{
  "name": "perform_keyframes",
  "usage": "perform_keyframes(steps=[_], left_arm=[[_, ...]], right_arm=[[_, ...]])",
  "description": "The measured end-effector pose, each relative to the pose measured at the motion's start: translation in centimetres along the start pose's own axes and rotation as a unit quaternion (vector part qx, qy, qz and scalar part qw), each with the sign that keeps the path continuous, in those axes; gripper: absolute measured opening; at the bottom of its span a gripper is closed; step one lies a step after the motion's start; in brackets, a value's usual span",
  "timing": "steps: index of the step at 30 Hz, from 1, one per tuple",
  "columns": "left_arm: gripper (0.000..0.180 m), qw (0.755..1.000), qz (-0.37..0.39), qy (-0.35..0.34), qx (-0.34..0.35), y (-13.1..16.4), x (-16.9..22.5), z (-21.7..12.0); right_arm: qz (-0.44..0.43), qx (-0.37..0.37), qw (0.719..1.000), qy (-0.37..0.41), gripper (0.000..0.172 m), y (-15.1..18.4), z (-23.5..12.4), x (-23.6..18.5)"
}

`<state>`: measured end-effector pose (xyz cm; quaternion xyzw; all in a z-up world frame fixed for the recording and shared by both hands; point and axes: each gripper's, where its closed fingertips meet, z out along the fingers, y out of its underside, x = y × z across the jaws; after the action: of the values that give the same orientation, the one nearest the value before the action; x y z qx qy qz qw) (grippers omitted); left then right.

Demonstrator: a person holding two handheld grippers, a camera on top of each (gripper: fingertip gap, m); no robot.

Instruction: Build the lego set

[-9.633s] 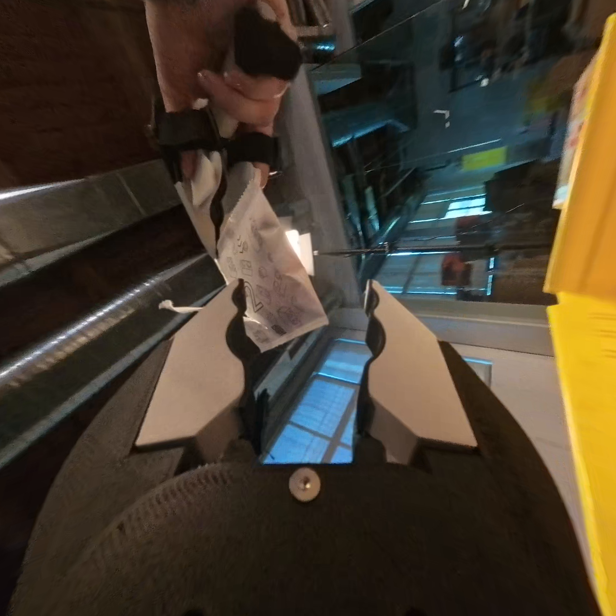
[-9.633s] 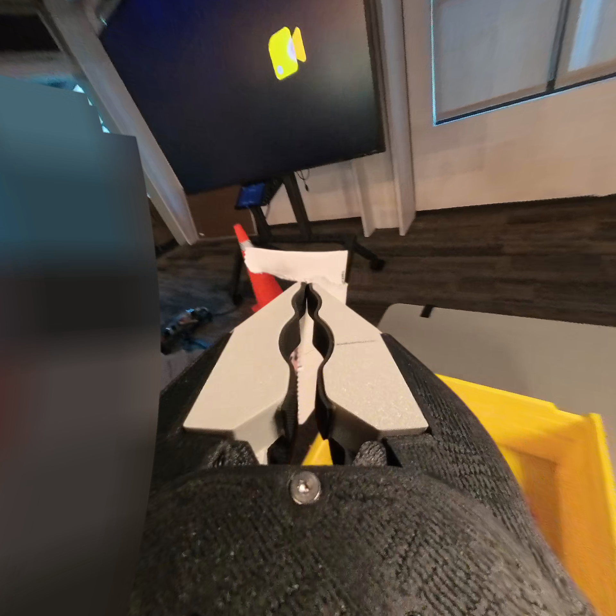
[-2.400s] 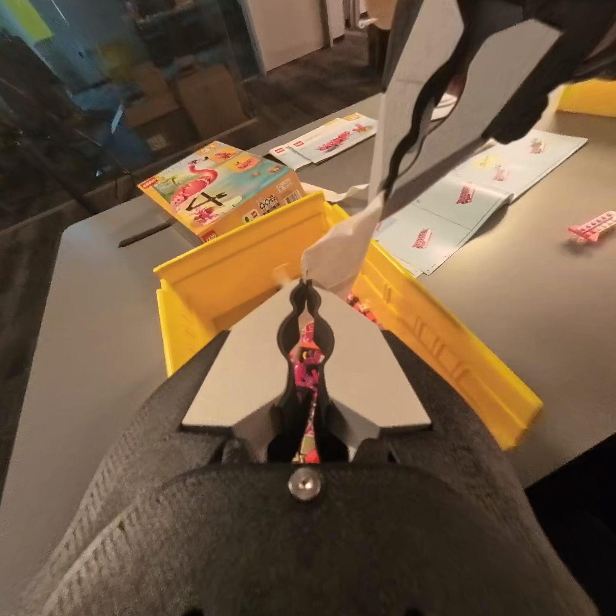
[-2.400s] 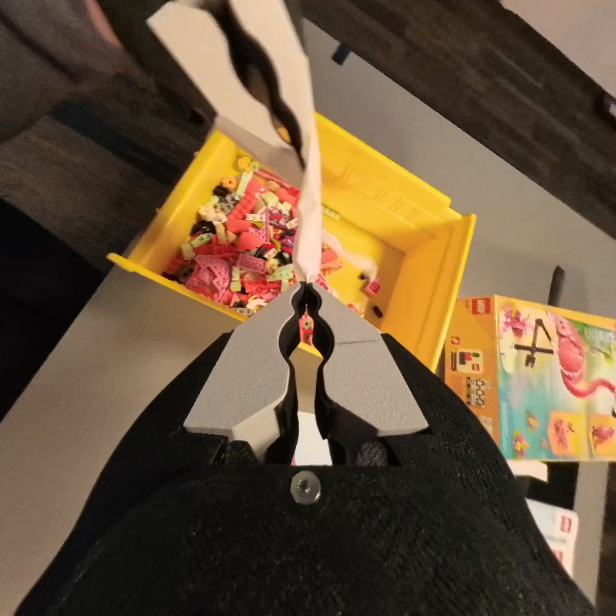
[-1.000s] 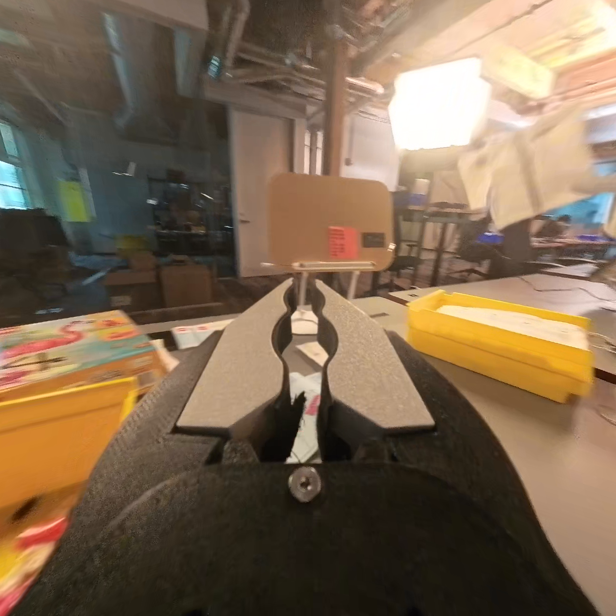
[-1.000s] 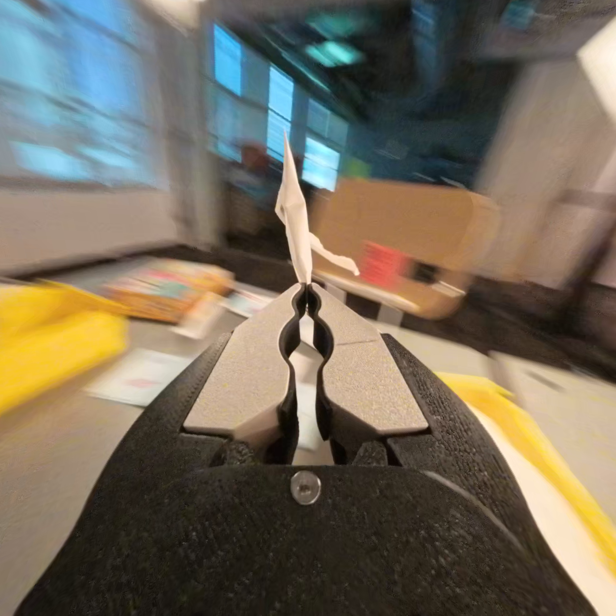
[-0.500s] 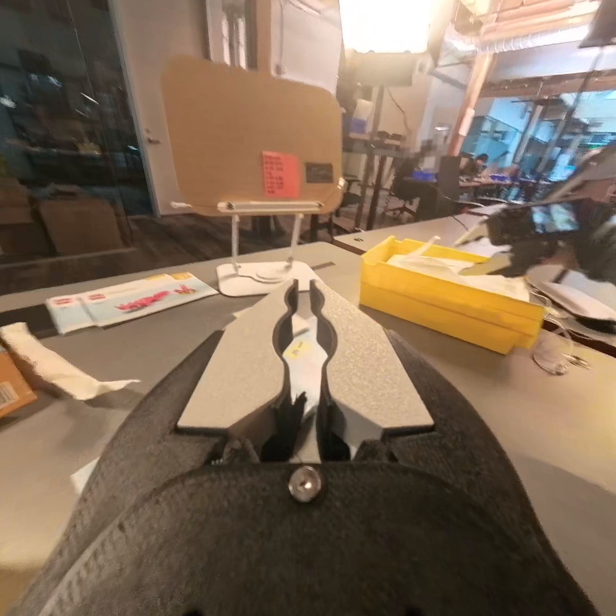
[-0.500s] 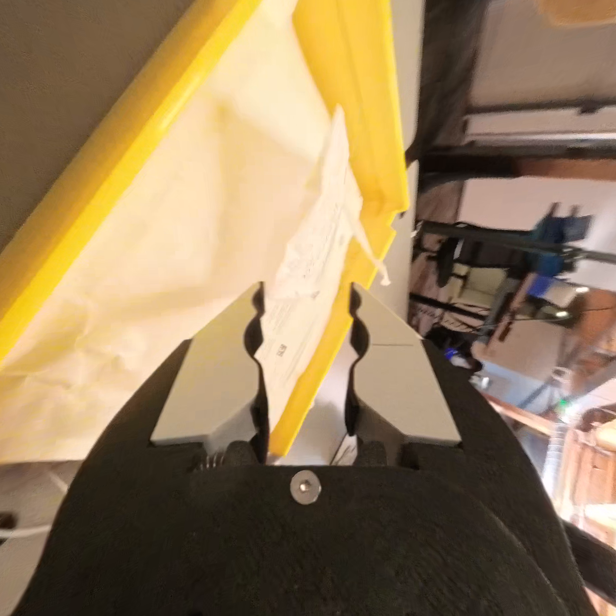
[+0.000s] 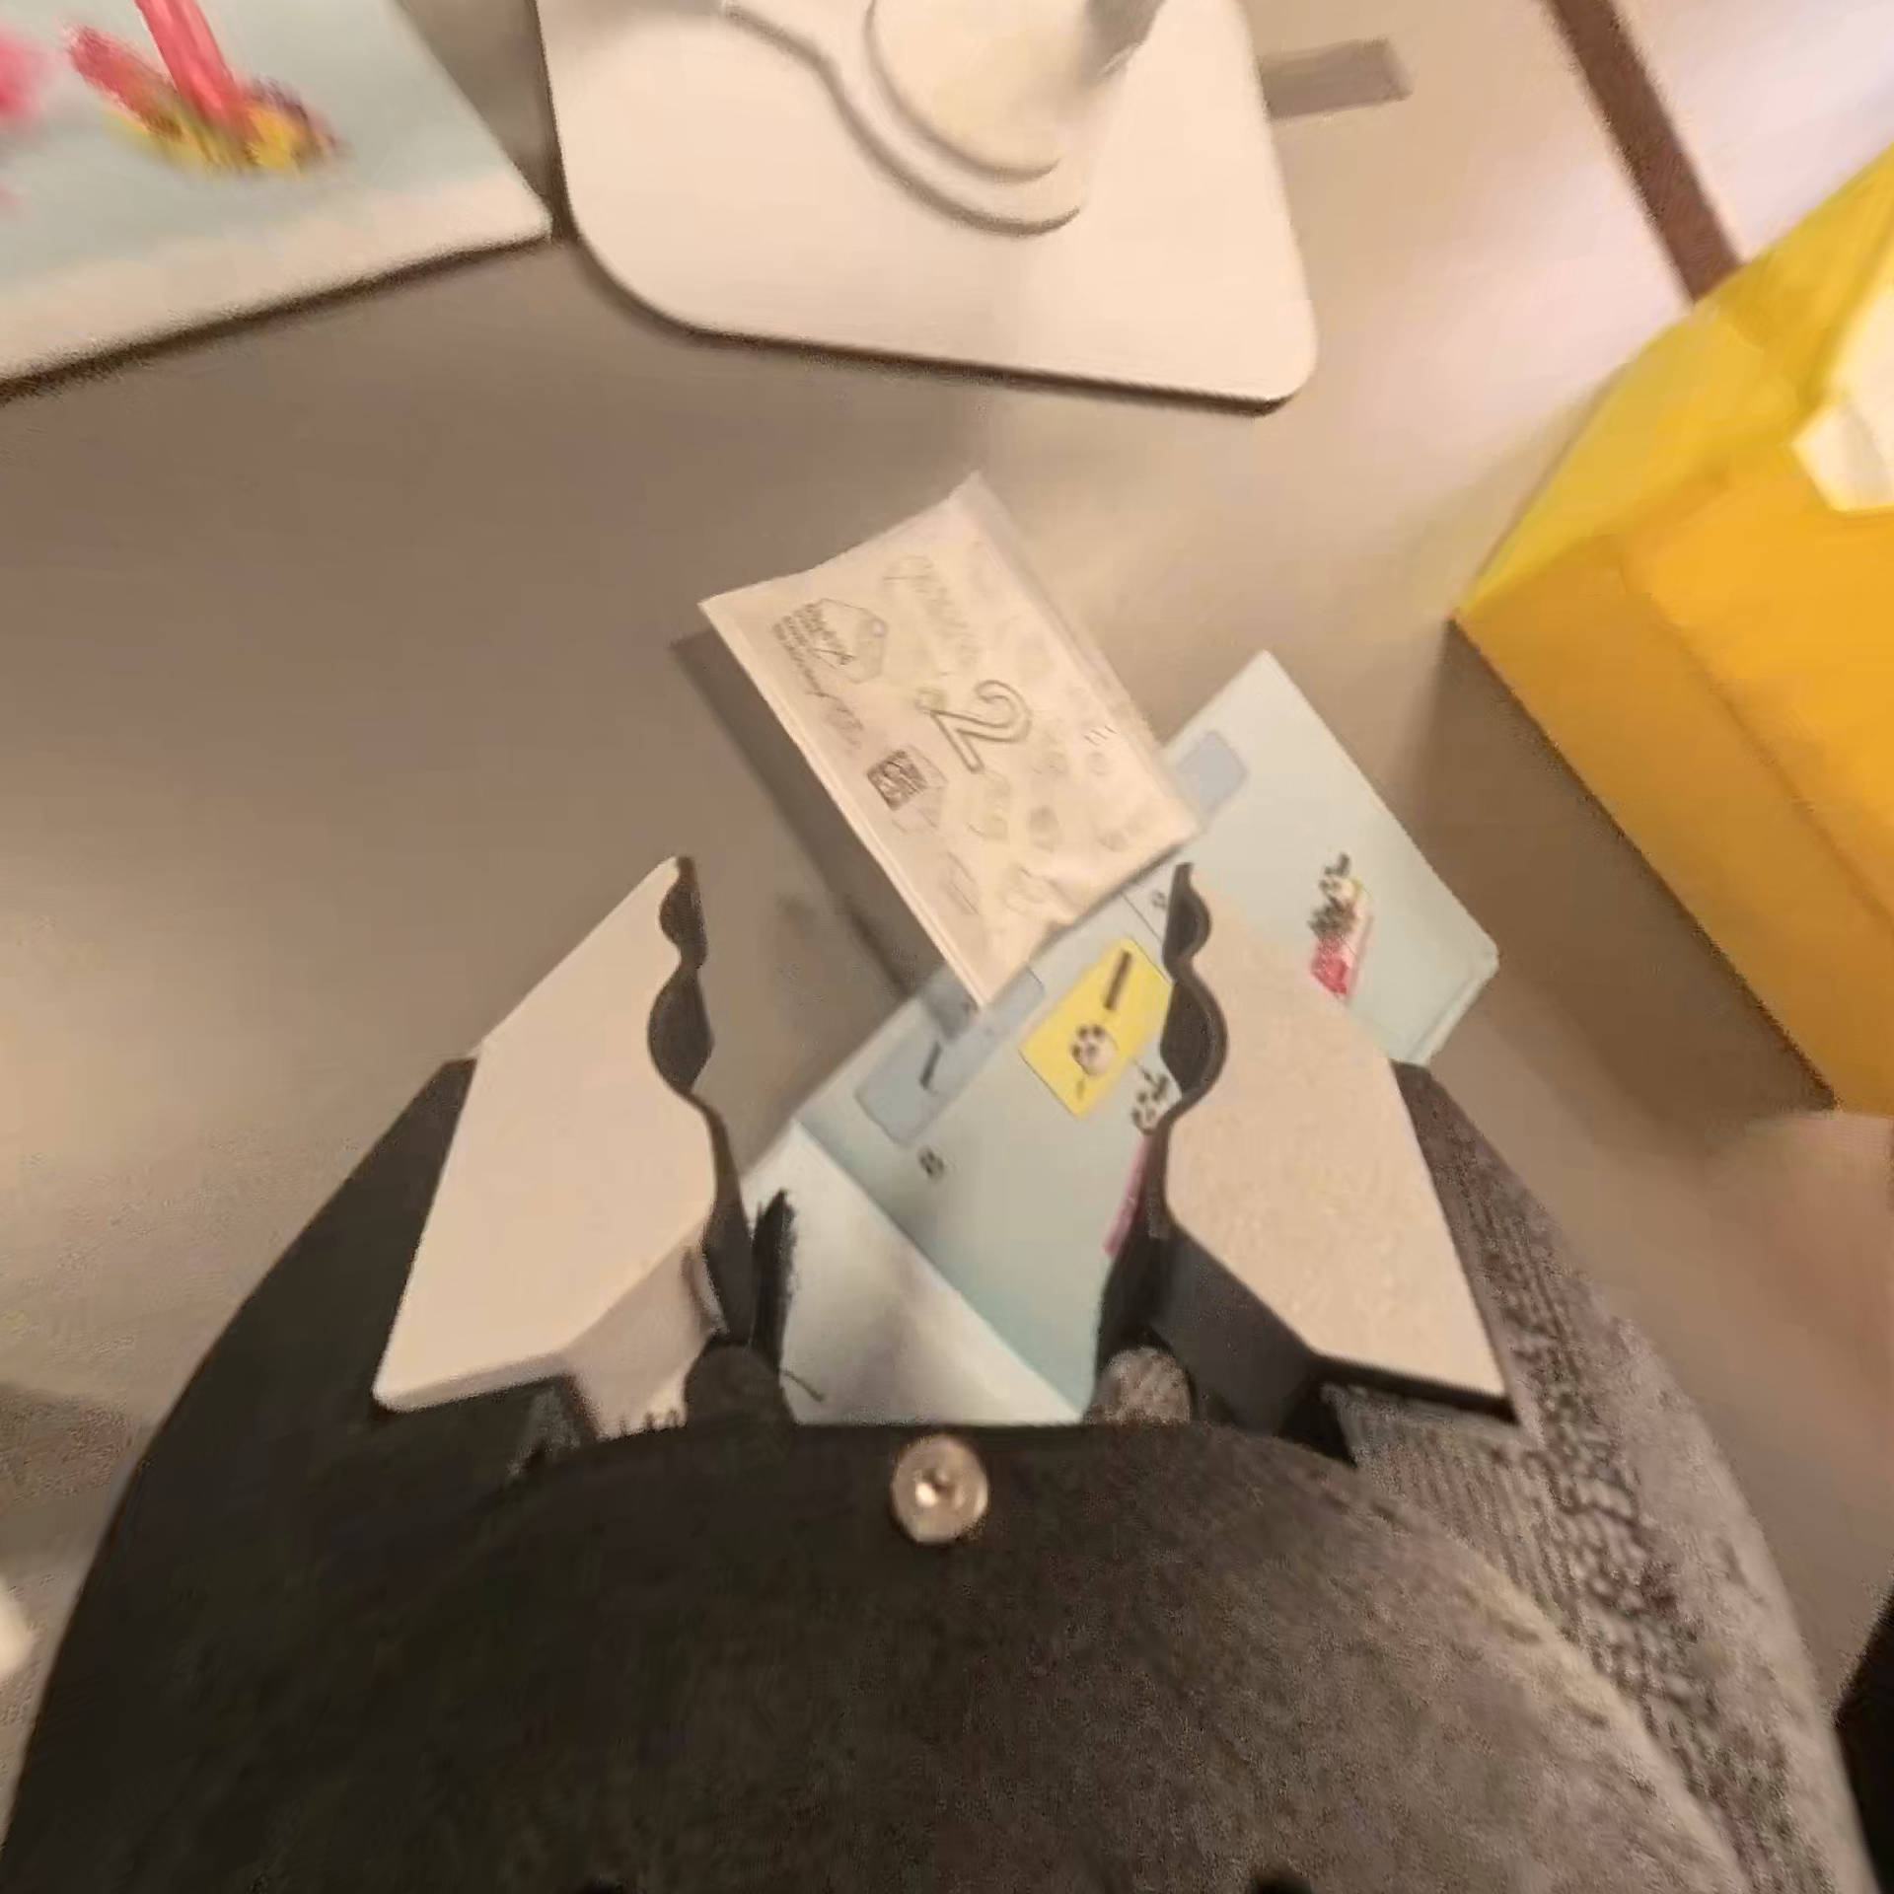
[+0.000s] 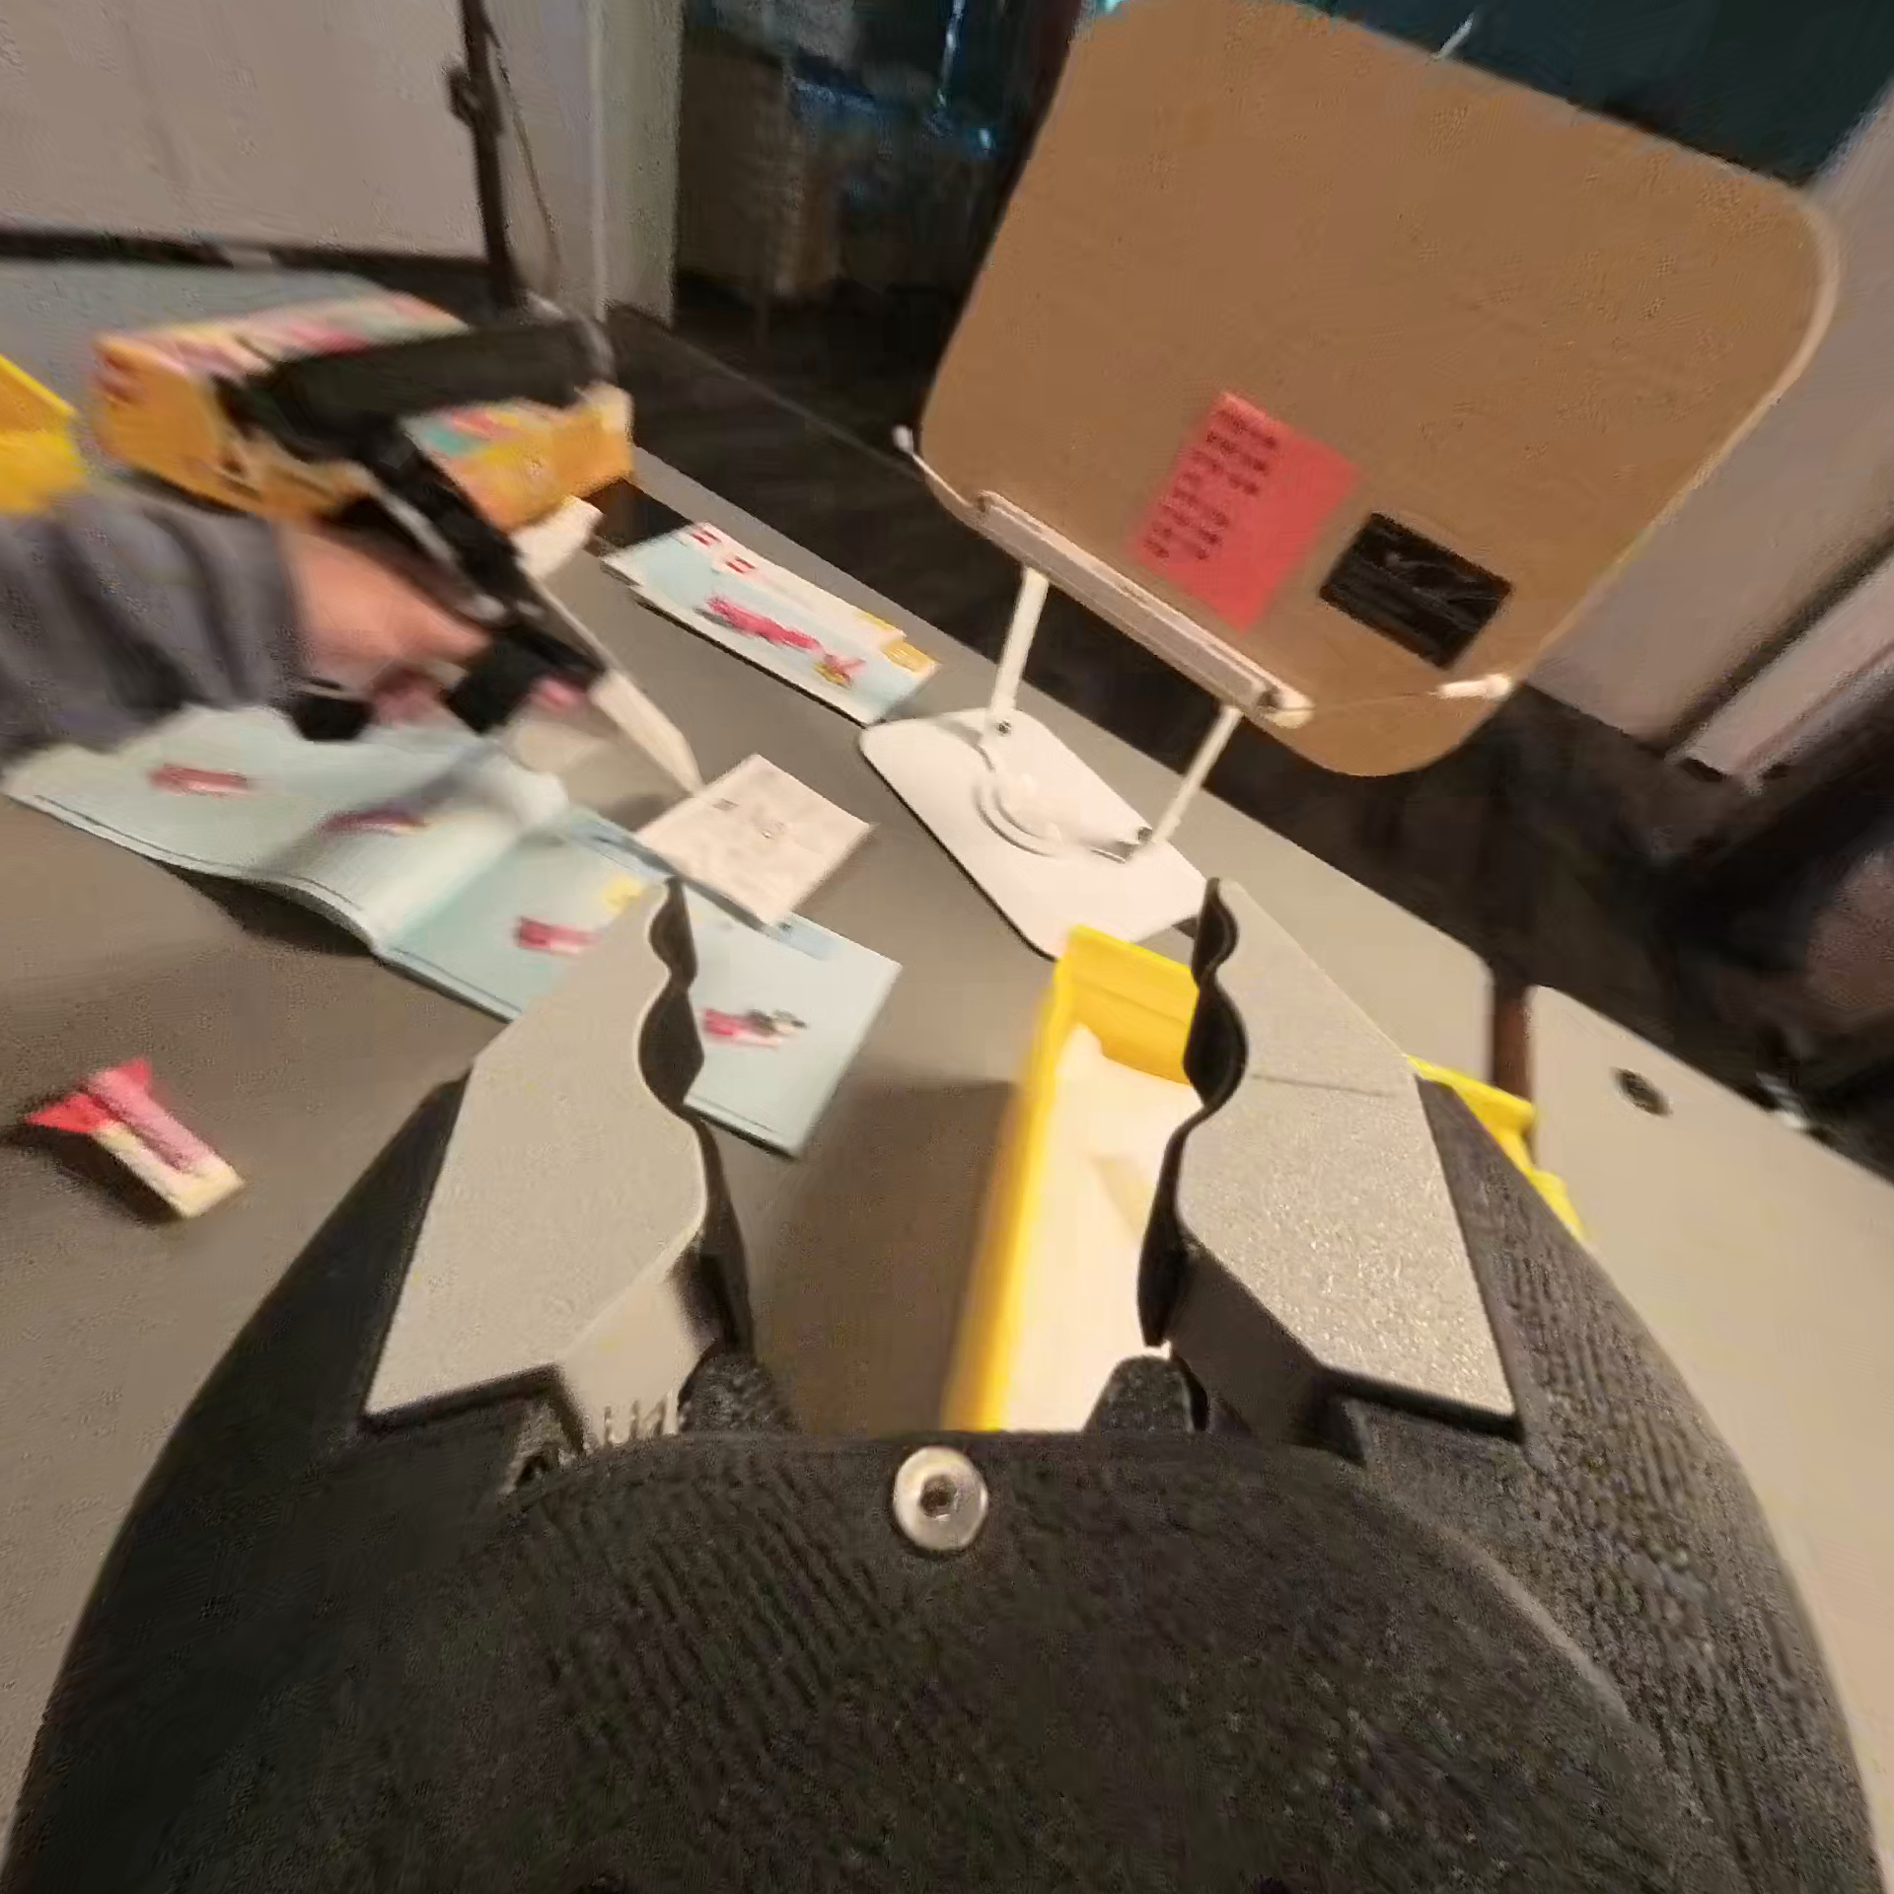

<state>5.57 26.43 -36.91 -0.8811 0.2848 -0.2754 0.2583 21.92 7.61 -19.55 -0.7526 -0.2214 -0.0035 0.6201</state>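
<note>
Left gripper (image 9: 938,902) jaws spread, nothing between them; white printed paper bag (image 9: 948,738) just ahead, overlapping pale-blue instruction booklet (image 9: 1271,922) on grey tabletop (image 9: 307,615). Right gripper (image 10: 938,912) jaws spread, bare, above yellow plastic bin (image 10: 999,1179).

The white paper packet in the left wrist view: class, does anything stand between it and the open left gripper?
Nothing visible does. The white paper packet lies just ahead of the left gripper, whose fingers stand wide apart and hold nothing. The packet's near corner overlaps the light blue booklet on the grey table.
</note>
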Motion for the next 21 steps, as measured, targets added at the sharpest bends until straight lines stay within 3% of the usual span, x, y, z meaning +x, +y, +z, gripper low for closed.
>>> perform_keyframes(steps=[3, 6, 10, 13, 16, 19, 21], left_arm=[[0.074, 0.998, -0.054, 0.035, -0.028, -0.4, -0.9, 3.2], [0.051, 0.996, -0.081, 0.046, -0.013, -1.5, -1.3, 4.2], [0.007, 0.993, -0.071, 0.081, -0.057, -0.6, -0.6, 5.3], [0.000, 0.992, -0.040, 0.117, -0.033, -1.0, 0.7, 5.0], [0.000, 0.979, 0.012, 0.189, 0.078, -3.5, 3.9, 1.4], [0.000, 0.953, 0.063, 0.232, 0.185, -5.3, 7.1, -4.6], [0.000, 0.921, 0.076, 0.277, 0.263, -6.1, 9.3, -9.9]], right_arm=[[0.066, 0.030, 0.996, -0.043, 0.084, 0.8, 2.1, -3.8], [0.127, 0.023, 0.988, -0.084, 0.080, 2.9, 4.2, -6.7], [0.178, -0.002, 0.977, -0.119, 0.075, 5.3, 6.4, -8.6], [0.205, -0.010, 0.969, -0.135, 0.066, 6.1, 7.6, -9.3], [0.214, 0.006, 0.968, -0.127, 0.047, 5.7, 8.6, -8.6], [0.220, 0.044, 0.967, -0.123, 0.045, 3.8, 9.4, -7.2], [0.226, 0.094, 0.959, -0.144, 0.045, 1.4, 9.7, -6.7]])
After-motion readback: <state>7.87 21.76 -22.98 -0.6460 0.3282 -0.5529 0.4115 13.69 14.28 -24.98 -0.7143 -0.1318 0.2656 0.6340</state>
